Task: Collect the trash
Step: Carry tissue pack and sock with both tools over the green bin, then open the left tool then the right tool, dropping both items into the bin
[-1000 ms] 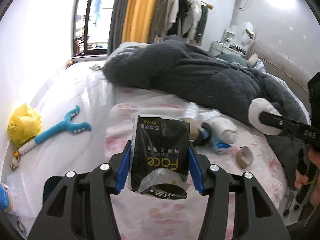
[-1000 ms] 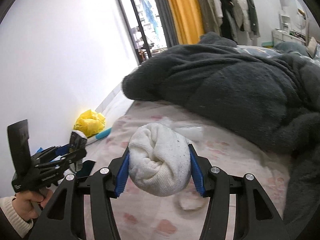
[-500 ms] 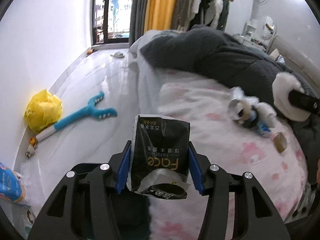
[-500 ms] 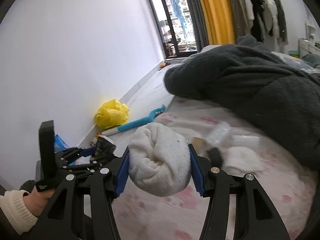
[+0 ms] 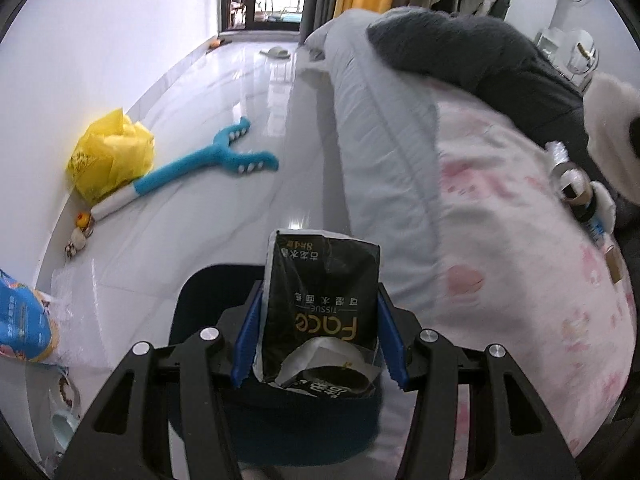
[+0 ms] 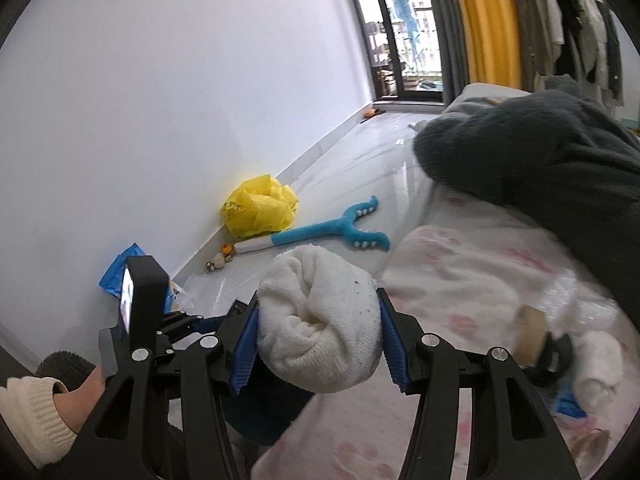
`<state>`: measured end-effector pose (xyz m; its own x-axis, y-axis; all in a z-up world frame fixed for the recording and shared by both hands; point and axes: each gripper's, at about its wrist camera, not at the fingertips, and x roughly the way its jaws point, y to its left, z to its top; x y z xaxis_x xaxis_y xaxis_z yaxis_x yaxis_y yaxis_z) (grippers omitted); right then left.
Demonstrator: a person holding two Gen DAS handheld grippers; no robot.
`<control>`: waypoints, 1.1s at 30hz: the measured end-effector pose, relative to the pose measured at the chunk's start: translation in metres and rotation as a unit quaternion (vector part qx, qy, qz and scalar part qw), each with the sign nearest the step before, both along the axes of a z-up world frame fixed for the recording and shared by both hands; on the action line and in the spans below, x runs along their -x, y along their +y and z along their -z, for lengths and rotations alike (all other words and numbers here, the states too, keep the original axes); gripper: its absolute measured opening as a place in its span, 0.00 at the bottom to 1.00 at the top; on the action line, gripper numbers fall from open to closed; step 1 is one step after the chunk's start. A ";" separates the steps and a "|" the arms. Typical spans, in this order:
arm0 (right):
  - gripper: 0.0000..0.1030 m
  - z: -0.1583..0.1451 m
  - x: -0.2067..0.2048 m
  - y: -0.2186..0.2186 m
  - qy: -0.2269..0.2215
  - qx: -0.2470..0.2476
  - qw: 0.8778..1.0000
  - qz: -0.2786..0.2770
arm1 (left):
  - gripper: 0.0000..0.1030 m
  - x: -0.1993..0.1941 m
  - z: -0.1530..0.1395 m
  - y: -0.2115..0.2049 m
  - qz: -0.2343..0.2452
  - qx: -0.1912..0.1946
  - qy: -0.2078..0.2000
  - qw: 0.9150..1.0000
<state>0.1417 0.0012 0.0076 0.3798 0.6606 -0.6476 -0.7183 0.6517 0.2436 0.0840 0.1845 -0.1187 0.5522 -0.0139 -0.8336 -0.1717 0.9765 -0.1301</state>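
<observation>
Tissue pack (image 5: 320, 304) between left gripper (image 5: 320, 340) fingers

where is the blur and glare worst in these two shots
Left wrist view: window glare streaks the glossy floor, the bed's right edge with the tape roll is smeared, the black tissue pack stays sharp. Right wrist view: the white sock is crisp, clutter at lower right is blurred, the wall bends with fisheye.

Right gripper (image 6: 318, 344) jaws clamp a rolled white sock (image 6: 320, 320)
</observation>
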 end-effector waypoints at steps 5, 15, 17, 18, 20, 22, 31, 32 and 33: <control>0.53 0.011 0.004 0.030 0.009 0.010 1.000 -0.021 | 0.54 0.003 0.019 0.018 -0.010 0.007 0.038 0.999; 0.53 0.034 0.007 0.075 0.041 0.027 0.998 -0.044 | 0.54 0.012 0.061 0.040 -0.009 0.022 0.116 0.993; 0.53 0.040 0.008 0.084 0.050 0.031 0.997 -0.049 | 0.56 0.015 0.069 0.043 -0.005 0.030 0.127 0.991; 0.53 0.042 0.008 0.089 0.052 0.034 0.997 -0.051 | 0.58 0.015 0.071 0.045 -0.003 0.033 0.130 0.991; 0.53 0.049 0.008 0.099 0.054 0.043 0.996 -0.055 | 0.67 0.018 0.074 0.049 -0.004 0.039 0.131 0.991; 0.53 0.055 0.007 0.107 0.058 0.051 0.995 -0.057 | 0.71 0.021 0.075 0.054 -0.006 0.043 0.130 0.991; 0.53 0.094 0.005 0.141 0.080 0.097 0.990 -0.065 | 0.74 0.037 0.046 0.091 -0.042 0.052 0.081 0.994; 0.53 0.099 0.007 0.146 0.082 0.103 0.989 -0.067 | 0.74 0.038 0.041 0.095 -0.044 0.053 0.070 0.995; 0.53 0.104 0.007 0.149 0.084 0.107 0.988 -0.069 | 0.74 0.041 0.033 0.098 -0.046 0.051 0.058 0.996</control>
